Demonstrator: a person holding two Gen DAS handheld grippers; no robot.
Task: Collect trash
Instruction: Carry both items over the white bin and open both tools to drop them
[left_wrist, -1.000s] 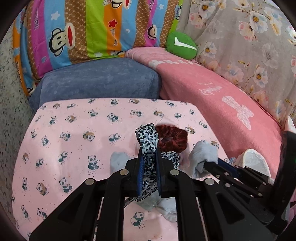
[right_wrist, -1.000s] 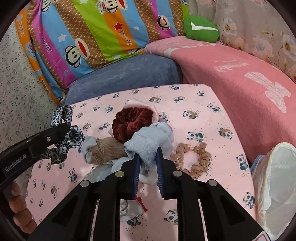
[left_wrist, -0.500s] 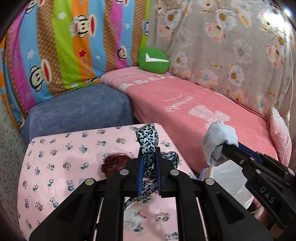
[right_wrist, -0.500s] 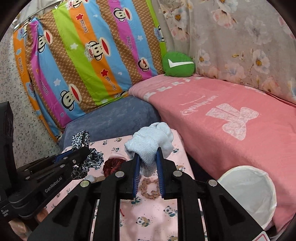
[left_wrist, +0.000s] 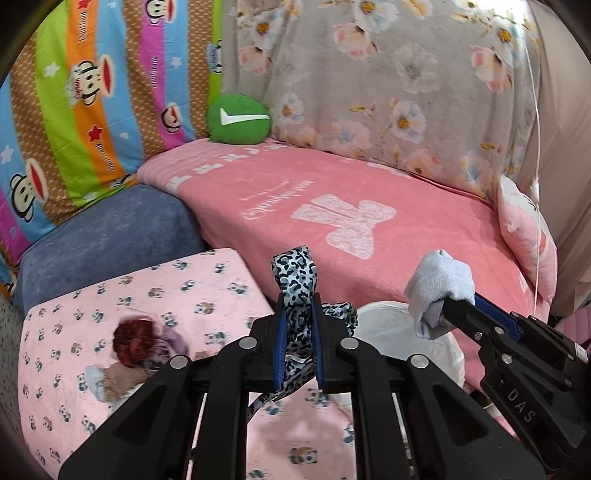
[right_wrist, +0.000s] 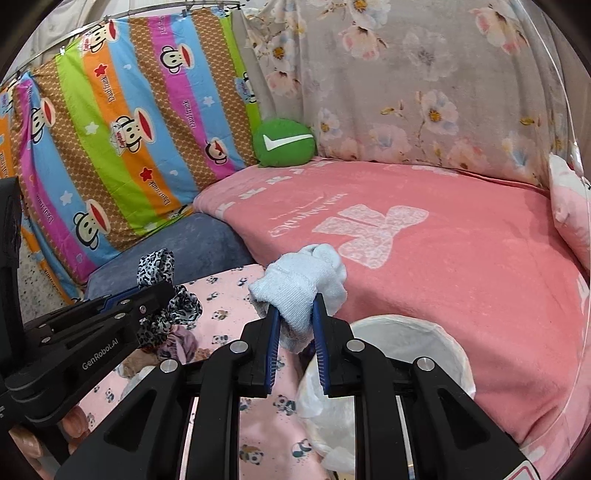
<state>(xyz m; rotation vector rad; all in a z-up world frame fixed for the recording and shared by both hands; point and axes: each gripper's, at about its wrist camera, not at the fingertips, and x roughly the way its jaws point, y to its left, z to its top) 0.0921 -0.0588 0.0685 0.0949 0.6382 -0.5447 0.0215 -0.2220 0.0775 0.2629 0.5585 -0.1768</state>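
My left gripper (left_wrist: 298, 314) is shut on a leopard-print scrunchie (left_wrist: 295, 280), held in the air over the right edge of the panda-print table (left_wrist: 207, 288). My right gripper (right_wrist: 295, 312) is shut on a light blue sock (right_wrist: 301, 284), also lifted. A white-lined bin (right_wrist: 424, 343) stands just below and to the right of both grippers. In the left wrist view the right gripper (left_wrist: 439, 306) with the sock (left_wrist: 439, 284) hangs above the bin (left_wrist: 399, 328). In the right wrist view the left gripper (right_wrist: 162, 291) with the scrunchie (right_wrist: 157, 264) is at the left.
Still on the table lie a dark red scrunchie (left_wrist: 135, 338), a tan sock (left_wrist: 123, 376) and a purple cloth (left_wrist: 170, 341). A pink blanket (left_wrist: 351, 218) covers the sofa behind the bin, with a blue cushion (left_wrist: 110, 236) and a green round pillow (left_wrist: 238, 120).
Both grippers have lifted off the table pile and swung right, each carrying its item. The white bin has come into view under them and the pile has slid to the lower left.
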